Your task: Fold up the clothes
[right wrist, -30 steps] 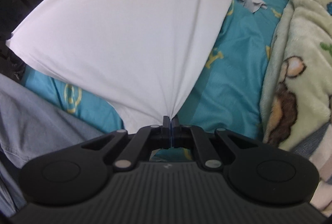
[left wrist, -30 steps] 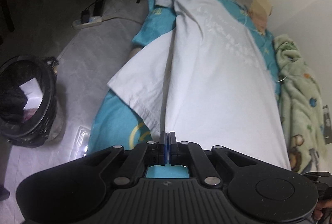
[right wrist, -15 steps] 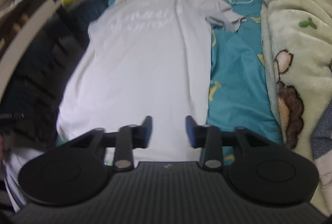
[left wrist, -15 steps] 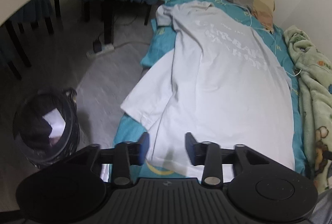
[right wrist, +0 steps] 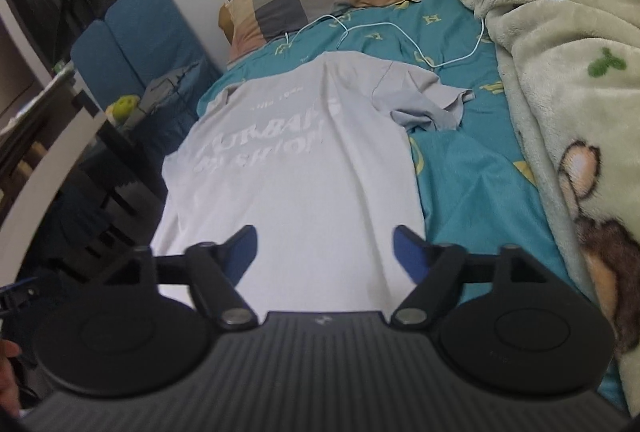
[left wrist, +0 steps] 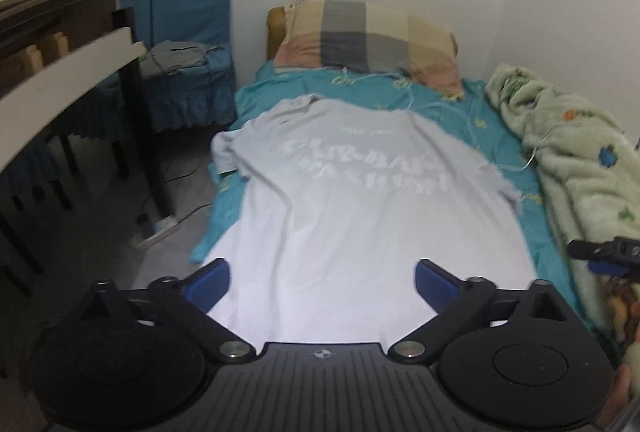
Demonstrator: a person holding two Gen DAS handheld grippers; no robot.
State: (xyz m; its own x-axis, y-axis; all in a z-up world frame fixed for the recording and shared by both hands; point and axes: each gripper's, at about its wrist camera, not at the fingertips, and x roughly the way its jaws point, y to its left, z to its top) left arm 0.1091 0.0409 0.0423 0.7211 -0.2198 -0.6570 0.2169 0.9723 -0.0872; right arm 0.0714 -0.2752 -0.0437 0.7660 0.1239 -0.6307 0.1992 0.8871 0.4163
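So I'm opening both grippers, left [left wrist: 322, 282] and right [right wrist: 325, 252], holding nothing; the shirt [left wrist: 352, 216] is lying flat, folding not begun.

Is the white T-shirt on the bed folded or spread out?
Spread out. The T-shirt lies flat on the bed, full length showing; only its right sleeve is crumpled.

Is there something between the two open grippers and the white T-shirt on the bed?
Nothing visible does. The white T-shirt lies spread on the teal sheet, directly ahead of the left gripper and right gripper, whose jaws are opening and empty. The white cable lies beyond the collar.
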